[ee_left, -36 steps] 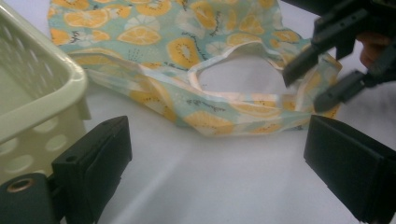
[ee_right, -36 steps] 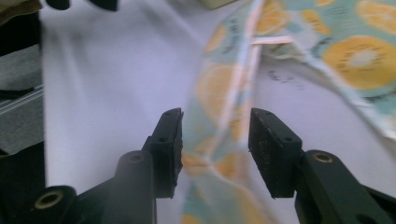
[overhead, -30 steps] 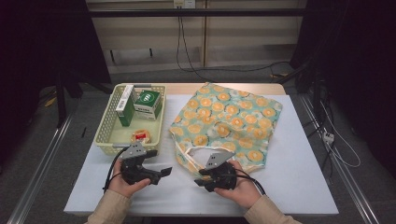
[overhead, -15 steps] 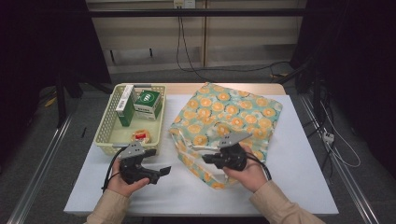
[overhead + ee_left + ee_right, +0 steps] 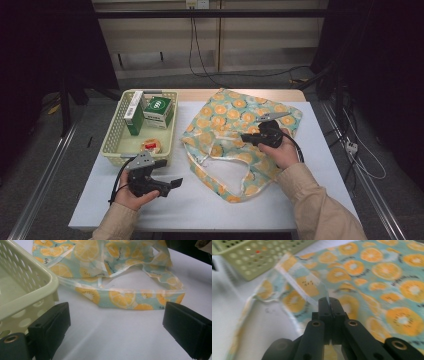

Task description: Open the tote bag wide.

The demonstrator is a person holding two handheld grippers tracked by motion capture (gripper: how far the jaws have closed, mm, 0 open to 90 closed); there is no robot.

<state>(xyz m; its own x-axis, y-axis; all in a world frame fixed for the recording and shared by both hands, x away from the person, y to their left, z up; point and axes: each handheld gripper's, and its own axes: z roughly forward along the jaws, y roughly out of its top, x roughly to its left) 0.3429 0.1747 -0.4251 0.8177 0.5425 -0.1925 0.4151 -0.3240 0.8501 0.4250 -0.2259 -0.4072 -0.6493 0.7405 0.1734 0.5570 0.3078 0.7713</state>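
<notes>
On the surface [image 5: 210, 205] in front of you, the basket [image 5: 114, 145] lies toward ten o'clock and the bag [image 5: 235, 112] spreads from the centre out to one o'clock, the two just beside each other. In the basket, two boxes [image 5: 159, 111] stand at its twelve o'clock end and a small packet [image 5: 150, 145] lies at its six o'clock end. Your left claw [image 5: 172, 184] rests at seven o'clock, just before the basket, while your right claw [image 5: 246, 137] sits over the bag's middle, pinching its edge.
</notes>
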